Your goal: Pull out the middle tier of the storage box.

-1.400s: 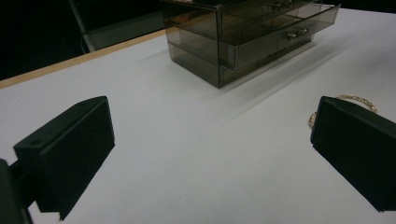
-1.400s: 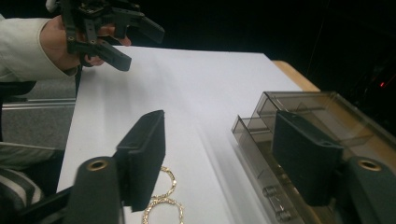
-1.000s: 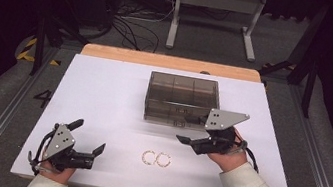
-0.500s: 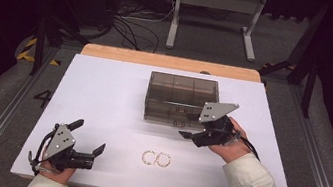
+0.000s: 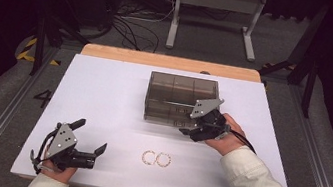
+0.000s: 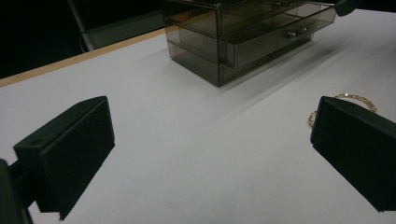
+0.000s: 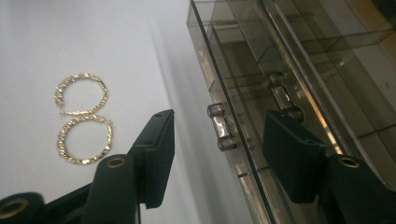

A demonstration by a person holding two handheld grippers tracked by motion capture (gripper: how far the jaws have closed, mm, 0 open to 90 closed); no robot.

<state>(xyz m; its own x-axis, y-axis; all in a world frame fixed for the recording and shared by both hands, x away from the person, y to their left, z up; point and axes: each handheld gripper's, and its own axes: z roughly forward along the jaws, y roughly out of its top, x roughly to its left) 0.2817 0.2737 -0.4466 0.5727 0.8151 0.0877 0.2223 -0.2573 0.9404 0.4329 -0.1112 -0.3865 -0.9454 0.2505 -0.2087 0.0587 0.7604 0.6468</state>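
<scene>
A smoked clear drawer box stands at the middle of the white table. My right gripper is at its front face. In the right gripper view my right gripper has a small clear drawer handle between its jaws; they have just been closing, and a gap remains on both sides of it. Two gold hoop earrings lie side by side near the front edge and also appear as earrings to the left of the jaws. My left gripper rests at the front left, open and holding nothing.
In the left gripper view the drawer box is far ahead and one earring peeks from behind the right jaw. A wooden strip runs along the table's far edge. A metal stand and cables are on the floor beyond.
The right gripper has moved left and down to the front of the drawer box, and its jaws stand narrower. The left gripper has stayed in place.
</scene>
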